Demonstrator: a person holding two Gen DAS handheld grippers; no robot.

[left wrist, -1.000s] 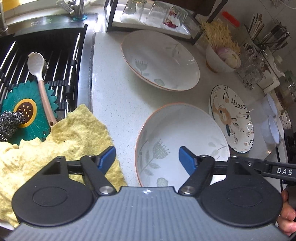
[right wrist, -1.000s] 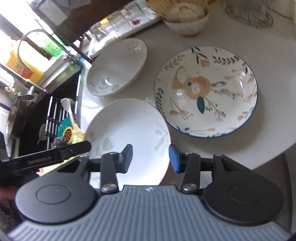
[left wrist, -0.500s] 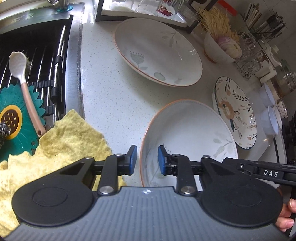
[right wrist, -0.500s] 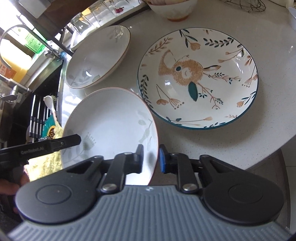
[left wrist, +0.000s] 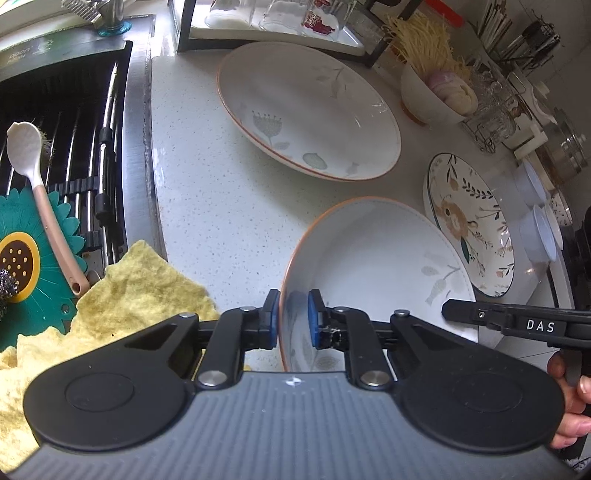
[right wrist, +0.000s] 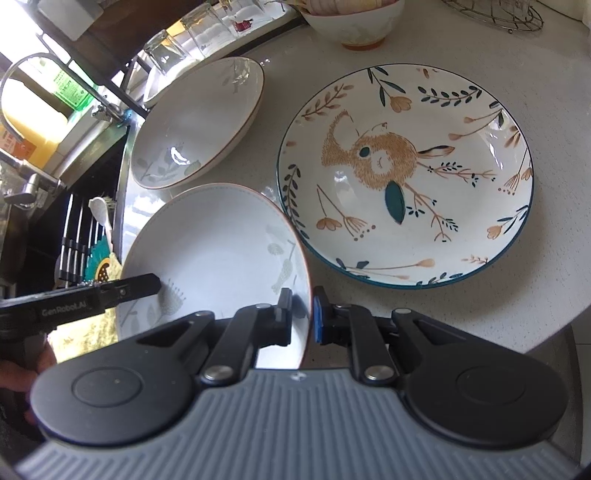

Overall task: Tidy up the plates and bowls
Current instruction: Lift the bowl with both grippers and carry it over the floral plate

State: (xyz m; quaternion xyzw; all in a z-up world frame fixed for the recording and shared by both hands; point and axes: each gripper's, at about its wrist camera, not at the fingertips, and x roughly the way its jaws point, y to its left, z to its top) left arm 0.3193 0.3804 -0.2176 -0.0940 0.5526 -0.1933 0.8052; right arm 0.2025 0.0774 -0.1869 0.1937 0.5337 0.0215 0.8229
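Observation:
A white bowl with an orange rim (left wrist: 376, 266) (right wrist: 214, 251) is held between both grippers near the counter's front. My left gripper (left wrist: 293, 319) is shut on its left rim. My right gripper (right wrist: 303, 317) is shut on its right rim. A second matching white bowl (left wrist: 310, 110) (right wrist: 199, 122) sits farther back on the speckled counter (left wrist: 207, 184). A floral plate with a rabbit picture (right wrist: 406, 177) (left wrist: 472, 225) lies to the right of the held bowl.
A sink with a black rack (left wrist: 66, 155), a spoon (left wrist: 37, 184) and a green mat is at the left. A yellow cloth (left wrist: 122, 295) lies at the sink edge. A bowl of garlic (left wrist: 436, 96), a glass rack (left wrist: 280, 22) and small white containers (left wrist: 539, 232) stand behind and right.
Both grippers closed from open onto opposite rims of the near white bowl, and the bowl has tilted up slightly off the counter.

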